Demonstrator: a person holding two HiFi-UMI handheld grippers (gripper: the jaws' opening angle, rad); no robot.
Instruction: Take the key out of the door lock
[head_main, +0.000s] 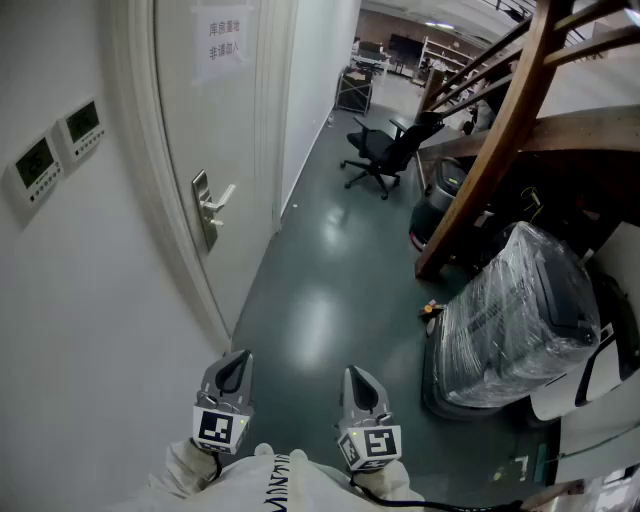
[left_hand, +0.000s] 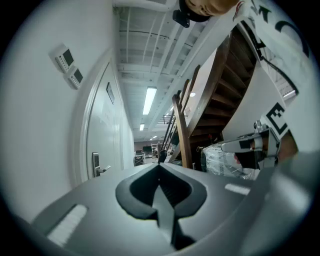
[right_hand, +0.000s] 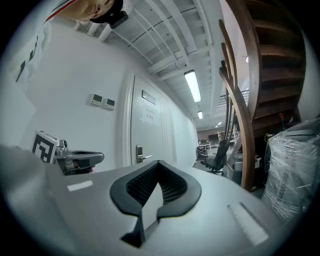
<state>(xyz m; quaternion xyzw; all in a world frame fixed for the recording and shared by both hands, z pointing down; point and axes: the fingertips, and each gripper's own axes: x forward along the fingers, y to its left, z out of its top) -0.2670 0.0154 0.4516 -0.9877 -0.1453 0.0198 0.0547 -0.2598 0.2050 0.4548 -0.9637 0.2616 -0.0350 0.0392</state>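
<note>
**Gripper state.** The left gripper (head_main: 237, 365) and the right gripper (head_main: 357, 385) both have their jaws pressed fully together with nothing between them; the two gripper views confirm this. Both point level down the corridor, side by side; each carries its marker cube (head_main: 220, 428) at the rear.

**Target location.** The door lock plate (head_main: 203, 210) is on the white door (head_main: 230, 130), on the corridor's left side; its lever handle (head_main: 219, 197) projects from the plate's upper part. No key can be made out at this size in any view; it is presumably at the plate, below the lever.

**Governing relation.**
- The lock plate lies ahead of and to the left of both grippers, well apart from them.
- The left gripper is nearer the door, so it appears better placed for the reach.
- The plate's long axis is vertical. A key in it would likely stand out square from the door face, so the pull would run away from the door toward the corridor's middle.
- The chosen jaws must part before closing on the key.

**Writing.**
- A paper sign (head_main: 218, 42) on the door carries two lines of Chinese characters, appearing to read 库房重地 / 非请勿入.
- Two wall control panels (head_main: 57, 145) beside the door frame have displays that are too small to read.
</note>
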